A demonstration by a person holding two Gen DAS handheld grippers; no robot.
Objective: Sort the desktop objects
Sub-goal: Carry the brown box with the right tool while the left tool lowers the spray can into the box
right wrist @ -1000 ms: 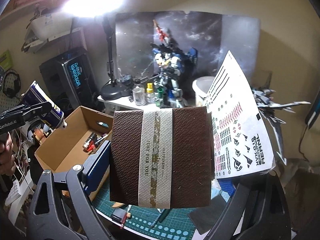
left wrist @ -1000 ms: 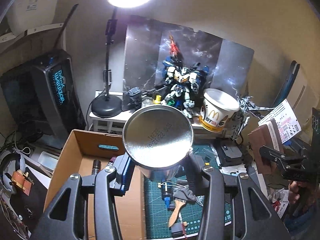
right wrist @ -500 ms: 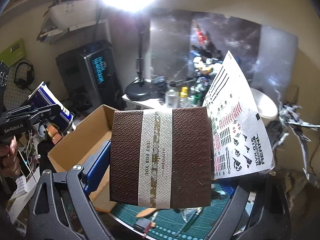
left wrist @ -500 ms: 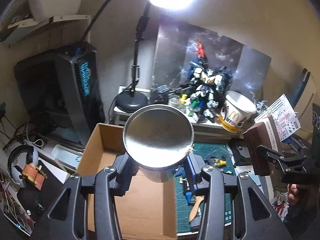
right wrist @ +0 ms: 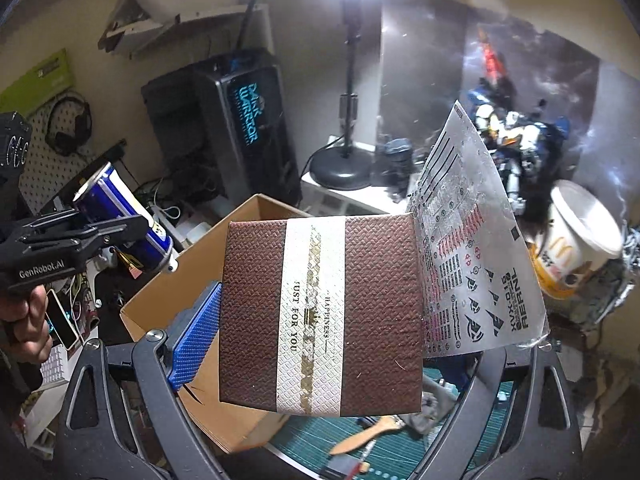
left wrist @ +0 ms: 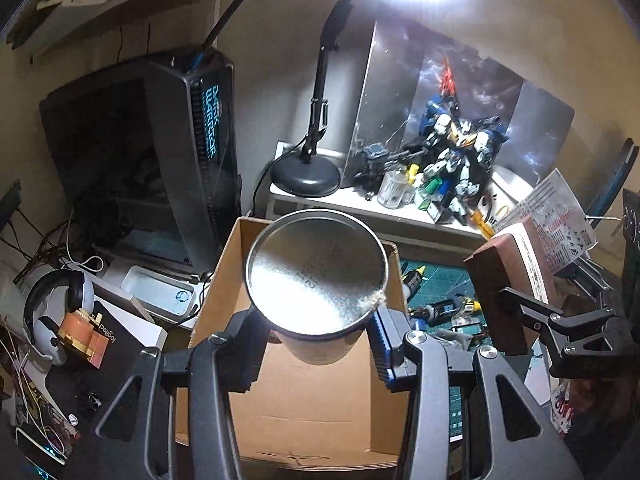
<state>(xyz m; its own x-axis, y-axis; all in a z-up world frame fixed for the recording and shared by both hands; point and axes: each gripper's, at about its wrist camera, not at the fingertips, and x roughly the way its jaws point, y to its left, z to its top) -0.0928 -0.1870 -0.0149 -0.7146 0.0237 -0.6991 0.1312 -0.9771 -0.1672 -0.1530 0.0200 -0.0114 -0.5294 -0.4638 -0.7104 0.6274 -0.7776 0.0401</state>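
My left gripper [left wrist: 316,344] is shut on a metal can [left wrist: 316,272], its shiny base toward the camera, held above an open cardboard box [left wrist: 312,392]. In the right wrist view the can [right wrist: 124,220] shows blue and white sides in the left gripper [right wrist: 100,236]. My right gripper [right wrist: 320,332] is shut on a brown gift box [right wrist: 320,316] with a white band, with a decal sheet [right wrist: 472,264] pressed against its right side. The gift box also shows in the left wrist view [left wrist: 504,288], to the right of the cardboard box [right wrist: 208,280].
A green cutting mat [left wrist: 440,284] with small tools lies right of the cardboard box. A white shelf [left wrist: 360,200] carries a lamp base [left wrist: 306,176], paint bottles and a robot model [left wrist: 452,152]. A paper cup [right wrist: 576,236] stands right. A dark computer tower [left wrist: 192,152] and headphones [left wrist: 52,312] are left.
Both grippers have swung left with their loads. The can now hangs over the cardboard box, and the gift box has come closer to the box's right side.
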